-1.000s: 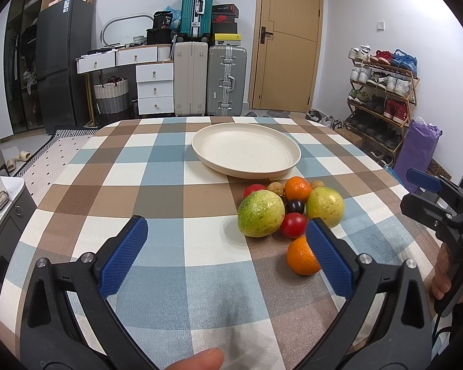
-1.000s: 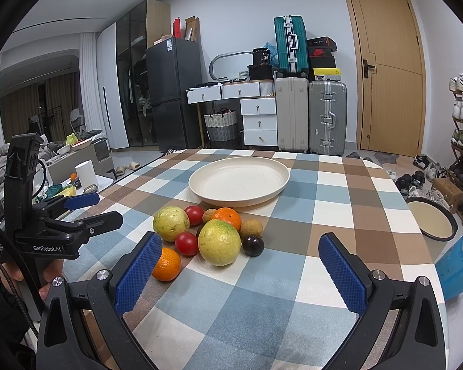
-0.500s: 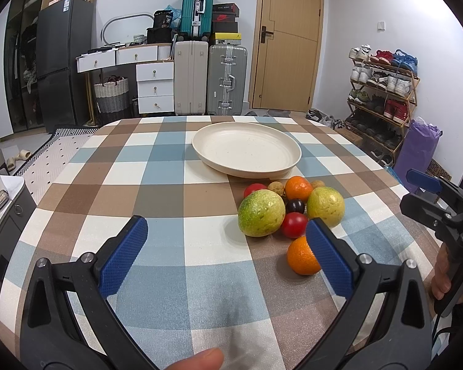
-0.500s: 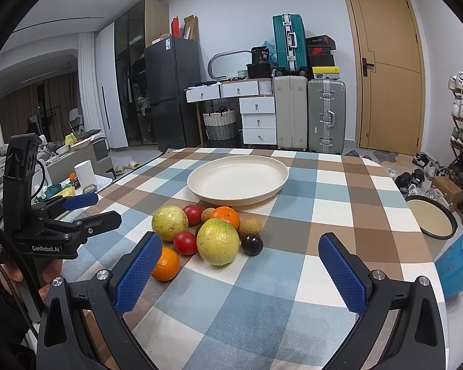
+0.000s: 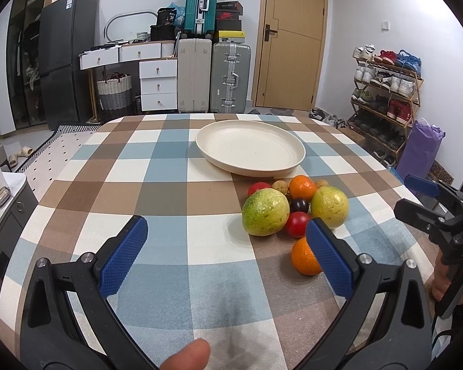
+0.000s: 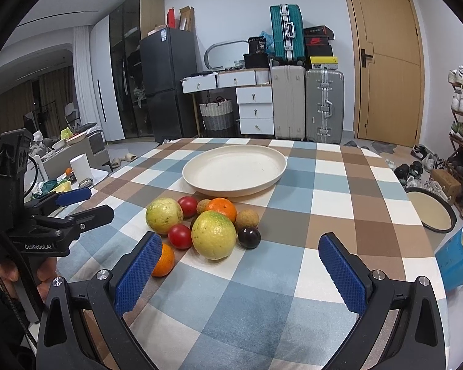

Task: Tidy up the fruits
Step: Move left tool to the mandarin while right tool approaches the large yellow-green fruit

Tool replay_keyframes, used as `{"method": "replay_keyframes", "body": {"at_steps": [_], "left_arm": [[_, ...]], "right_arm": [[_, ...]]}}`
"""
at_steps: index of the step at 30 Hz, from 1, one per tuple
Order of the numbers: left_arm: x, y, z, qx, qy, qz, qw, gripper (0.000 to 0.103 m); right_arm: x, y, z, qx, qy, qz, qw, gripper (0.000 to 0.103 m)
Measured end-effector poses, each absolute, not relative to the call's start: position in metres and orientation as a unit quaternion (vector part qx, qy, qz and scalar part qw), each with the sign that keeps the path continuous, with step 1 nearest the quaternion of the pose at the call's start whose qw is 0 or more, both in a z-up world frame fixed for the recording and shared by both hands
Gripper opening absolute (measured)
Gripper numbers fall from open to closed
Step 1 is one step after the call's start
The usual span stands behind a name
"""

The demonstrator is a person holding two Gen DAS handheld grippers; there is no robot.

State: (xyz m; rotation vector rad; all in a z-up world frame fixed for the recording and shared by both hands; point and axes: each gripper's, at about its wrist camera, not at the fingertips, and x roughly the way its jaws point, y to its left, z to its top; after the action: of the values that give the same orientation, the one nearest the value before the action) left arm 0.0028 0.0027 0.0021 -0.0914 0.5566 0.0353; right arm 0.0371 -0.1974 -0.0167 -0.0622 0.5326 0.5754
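Right now the left gripper (image 5: 225, 246) hovers above the checked tablecloth (image 5: 169, 191) with its blue-padded jaws spread wide and nothing between them. The right gripper (image 6: 237, 262) is likewise wide open and holds nothing.

In the left wrist view, the fruits sit in a tight cluster at about 2 o'clock from the gripper's centre. A large green-yellow guava (image 5: 265, 211) is nearest, touching a red tomato (image 5: 298, 223) at its 3 o'clock. A dark plum (image 5: 299, 205) sits just behind that tomato, and a second yellow-green guava (image 5: 329, 202) lies at the cluster's 3 o'clock edge. An orange (image 5: 302, 187) rests at 12 o'clock of the plum, flanked by a small brown longan (image 5: 281, 186) and a second red tomato (image 5: 257, 188). A separate orange (image 5: 304, 257) lies at 6 o'clock of the cluster, partly hidden behind the left gripper's right finger (image 5: 330, 259).

A cream plate (image 5: 251, 148), bare inside, stands at 12 o'clock of the fruits, just beyond them.

In the right wrist view, the fruits lie between the two grippers, and the left gripper appears at 9 o'clock.
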Motion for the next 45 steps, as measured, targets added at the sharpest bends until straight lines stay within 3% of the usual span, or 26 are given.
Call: {"method": "replay_keyframes", "body": {"at_steps": [17, 23, 25, 29, 34, 38, 45], "left_arm": [[0.028, -0.021, -0.019, -0.014, 0.352, -0.051, 0.934, 0.102], [0.038, -0.028, -0.029, -0.018, 0.385, -0.07, 0.92, 0.095], [0.039, -0.032, -0.031, -0.016, 0.39, -0.081, 0.917, 0.085], [0.041, -0.044, -0.033, 0.0, 0.402, -0.099, 0.91, 0.084], [0.047, -0.057, -0.037, 0.012, 0.413, -0.116, 0.903, 0.084], [0.055, -0.059, -0.041, 0.007, 0.425, -0.122, 0.897, 0.073], [0.06, -0.056, -0.042, -0.015, 0.426, -0.147, 0.893, 0.043]], "right_arm": [[0.062, -0.179, -0.031, -0.074, 0.348, 0.278, 0.892, 0.103], [0.068, -0.175, -0.032, -0.085, 0.348, 0.275, 0.892, 0.103], [0.072, -0.175, -0.034, -0.078, 0.361, 0.28, 0.886, 0.103], [0.075, -0.171, -0.037, -0.081, 0.375, 0.294, 0.876, 0.103], [0.08, -0.162, -0.036, -0.09, 0.379, 0.301, 0.87, 0.09], [0.083, -0.153, -0.036, -0.098, 0.378, 0.305, 0.869, 0.087], [0.084, -0.14, -0.04, -0.111, 0.377, 0.314, 0.864, 0.081]]}}
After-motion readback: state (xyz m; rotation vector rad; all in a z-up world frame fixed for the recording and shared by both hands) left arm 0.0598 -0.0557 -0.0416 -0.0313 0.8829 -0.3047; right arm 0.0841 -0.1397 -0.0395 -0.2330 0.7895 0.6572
